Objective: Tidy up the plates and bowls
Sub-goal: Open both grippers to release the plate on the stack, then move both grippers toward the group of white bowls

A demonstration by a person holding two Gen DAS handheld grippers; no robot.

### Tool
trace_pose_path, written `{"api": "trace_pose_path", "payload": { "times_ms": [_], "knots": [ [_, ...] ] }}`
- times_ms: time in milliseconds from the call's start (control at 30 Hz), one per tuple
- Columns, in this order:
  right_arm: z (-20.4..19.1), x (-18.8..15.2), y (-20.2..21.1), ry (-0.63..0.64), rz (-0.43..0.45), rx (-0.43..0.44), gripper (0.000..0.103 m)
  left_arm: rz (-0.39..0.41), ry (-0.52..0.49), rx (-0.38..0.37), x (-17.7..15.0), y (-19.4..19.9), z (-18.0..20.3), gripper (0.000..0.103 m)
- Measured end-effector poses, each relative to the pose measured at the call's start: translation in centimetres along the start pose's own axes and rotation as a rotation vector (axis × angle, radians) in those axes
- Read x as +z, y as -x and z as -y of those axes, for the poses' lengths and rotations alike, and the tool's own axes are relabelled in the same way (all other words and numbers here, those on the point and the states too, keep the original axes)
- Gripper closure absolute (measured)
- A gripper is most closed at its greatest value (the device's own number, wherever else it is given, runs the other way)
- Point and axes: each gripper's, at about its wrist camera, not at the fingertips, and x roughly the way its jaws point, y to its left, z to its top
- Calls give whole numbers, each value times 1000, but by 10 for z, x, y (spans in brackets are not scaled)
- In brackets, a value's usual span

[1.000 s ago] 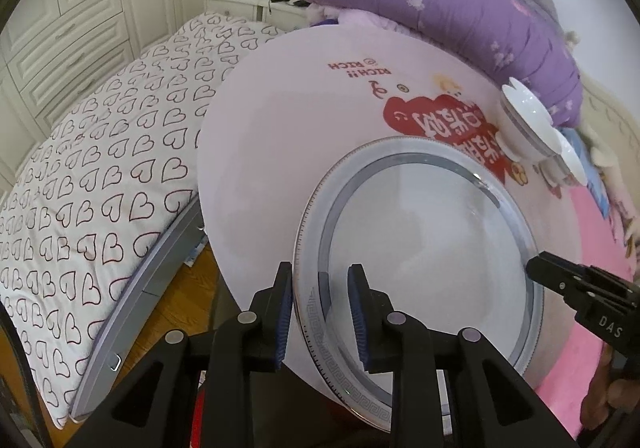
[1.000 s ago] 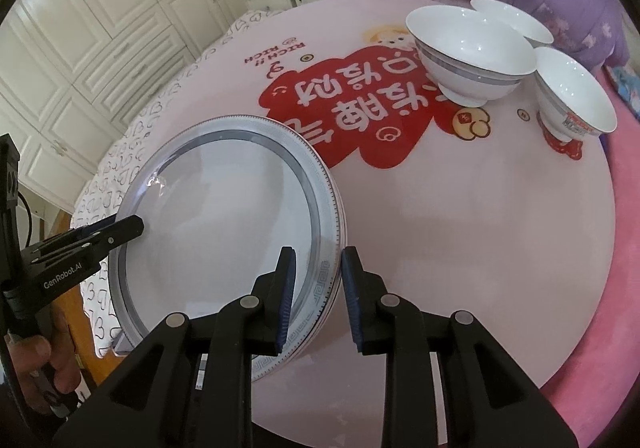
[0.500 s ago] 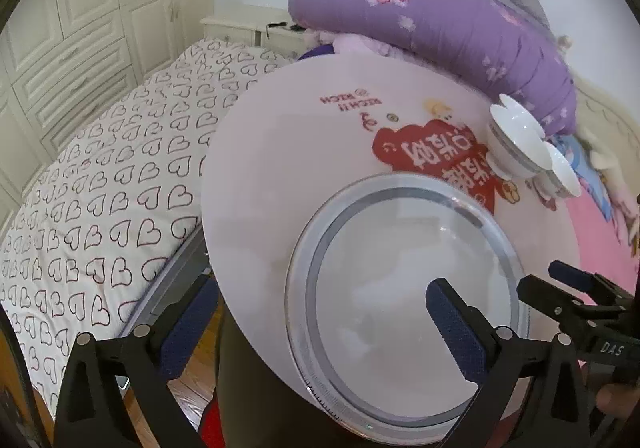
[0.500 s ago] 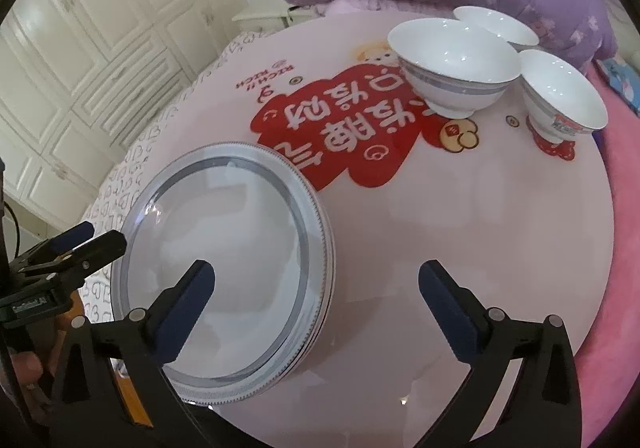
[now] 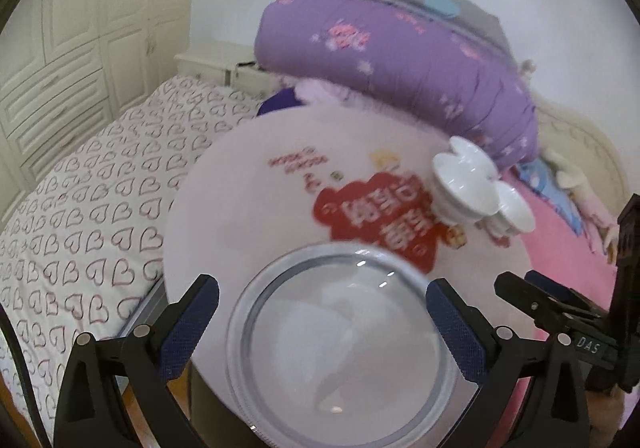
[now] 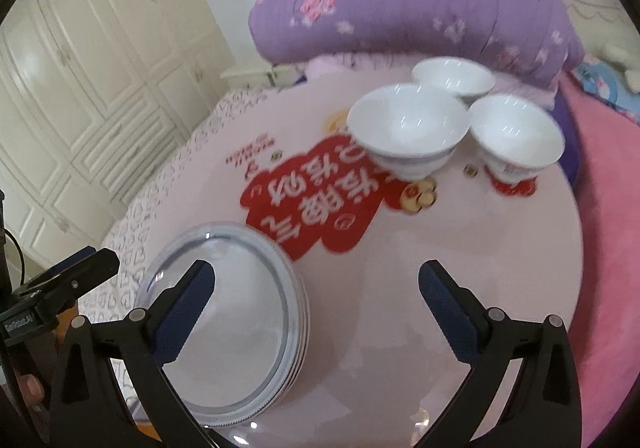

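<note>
A stack of white plates with grey rims (image 5: 340,344) lies at the near left edge of the round pink table (image 5: 256,208); it also shows in the right wrist view (image 6: 236,320). Three white bowls stand at the far right: a large one (image 6: 408,128), one behind it (image 6: 454,78) and one to its right (image 6: 516,134); they also show in the left wrist view (image 5: 466,180). My left gripper (image 5: 322,316) is open and empty above the plates. My right gripper (image 6: 316,296) is open and empty, just right of the stack.
A folded purple quilt (image 6: 420,8) lies behind the table. A heart-print mattress (image 5: 88,216) lies to the left and a pink blanket (image 6: 608,208) to the right. White wardrobes (image 6: 80,68) stand at the back left.
Both grippers were shut on the top plate's rim a second ago. They opened, let it go on the stack, and have since drawn back and up.
</note>
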Motion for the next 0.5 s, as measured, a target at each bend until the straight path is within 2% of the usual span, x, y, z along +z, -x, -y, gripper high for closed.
{"api": "trace_pose_path", "payload": {
  "times_ms": [333,500],
  "knots": [
    [16,15,33,-22,140,-46,0,98,-70,-32,13,20,32,1],
    [22,22,54,-20,225,-102,0,164,-113,-42,18,28,52,1]
  ]
}}
